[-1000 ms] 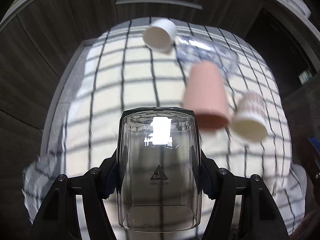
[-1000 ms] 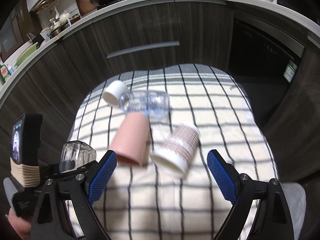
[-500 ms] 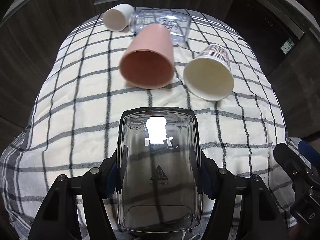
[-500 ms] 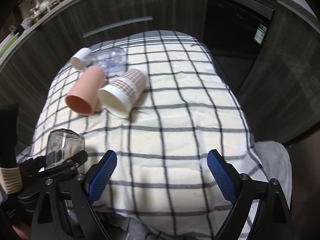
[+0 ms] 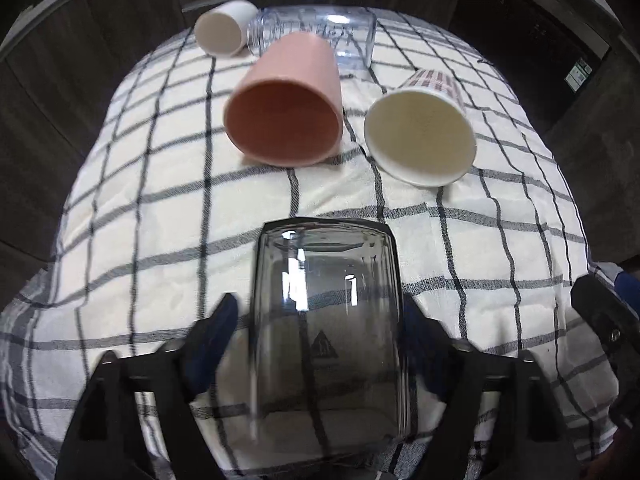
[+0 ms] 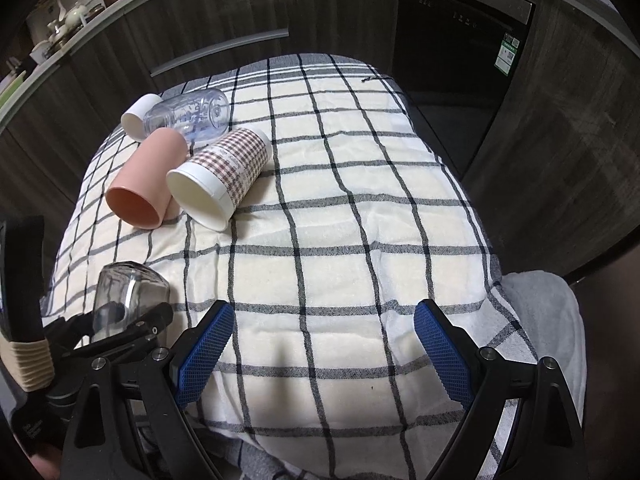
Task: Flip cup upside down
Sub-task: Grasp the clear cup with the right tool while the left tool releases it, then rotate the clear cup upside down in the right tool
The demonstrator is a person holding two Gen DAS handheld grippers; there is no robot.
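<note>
Since half a second ago the left gripper (image 5: 320,344) has spread its jaws away from the glass cup (image 5: 326,332), which it was clamping before.

Now the blue pads (image 5: 210,344) stand just off the glass on both sides, with a visible gap on the left, so the cup looks released; it stands near the front edge of the checked cloth (image 5: 160,208) with its closed base uppermost, which reads as already flipped, though whether its rim sits fully on the cloth is hidden by the gripper. The right gripper (image 6: 320,344) hangs wide open and empty over the cloth. Farther back, the pink cup (image 5: 286,104), the paper cup (image 5: 420,136), the white cup (image 5: 224,28) and the clear bottle (image 5: 320,32) lie on their sides, apparently left to do.
</note>
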